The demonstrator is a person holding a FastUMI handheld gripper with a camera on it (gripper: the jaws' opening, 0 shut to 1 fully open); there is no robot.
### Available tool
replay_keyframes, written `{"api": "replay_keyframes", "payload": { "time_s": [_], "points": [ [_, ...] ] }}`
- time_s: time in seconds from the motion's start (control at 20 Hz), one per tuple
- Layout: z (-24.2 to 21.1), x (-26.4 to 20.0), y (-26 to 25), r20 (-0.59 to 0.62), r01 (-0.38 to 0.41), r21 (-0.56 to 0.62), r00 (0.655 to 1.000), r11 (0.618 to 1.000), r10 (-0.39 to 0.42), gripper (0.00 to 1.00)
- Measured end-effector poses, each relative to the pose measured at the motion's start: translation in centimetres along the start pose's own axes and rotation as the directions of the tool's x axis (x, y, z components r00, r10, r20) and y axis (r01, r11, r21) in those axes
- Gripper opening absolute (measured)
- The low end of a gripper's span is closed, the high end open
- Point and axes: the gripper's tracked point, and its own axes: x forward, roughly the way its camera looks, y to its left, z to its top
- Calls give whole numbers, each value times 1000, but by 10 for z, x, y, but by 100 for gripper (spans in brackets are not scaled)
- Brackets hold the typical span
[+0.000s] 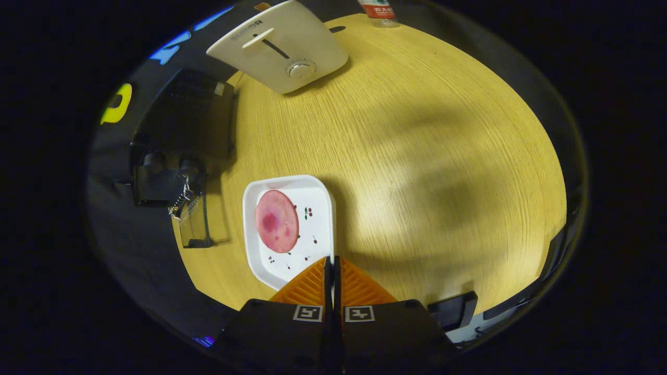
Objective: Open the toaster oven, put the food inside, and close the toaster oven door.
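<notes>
A white rectangular plate (318,219) carries a round pink slice of meat (276,221). My gripper (333,263) points down at the wooden table and is shut on the plate's right rim near its front corner; the rim runs into the thin gap between the fingers. The black toaster oven (182,120) stands left of the plate at the table's edge, with two knobs (171,164) on its front. Its glass door (194,224) hangs open toward the plate's side, held by a small chain (182,200).
A white pop-up toaster (281,47) stands beyond the oven at the far side of the table (427,156). A bottle (380,13) stands at the far edge. Broad shadows lie across the tabletop right of the plate. Dark chair parts (453,310) show near the front edge.
</notes>
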Motion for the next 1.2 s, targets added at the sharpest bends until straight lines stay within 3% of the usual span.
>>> {"api": "replay_keyframes", "payload": {
  "time_s": [0.45, 0.9, 1.2],
  "points": [
    [-18, -47, 25, 134, -143, 104, 983, 984, 128, 2],
    [-48, -97, 84, 226, -285, 117, 940, 951, 254, 2],
    [-66, -98, 132, 220, -331, 99, 927, 939, 303, 2]
  ]
}}
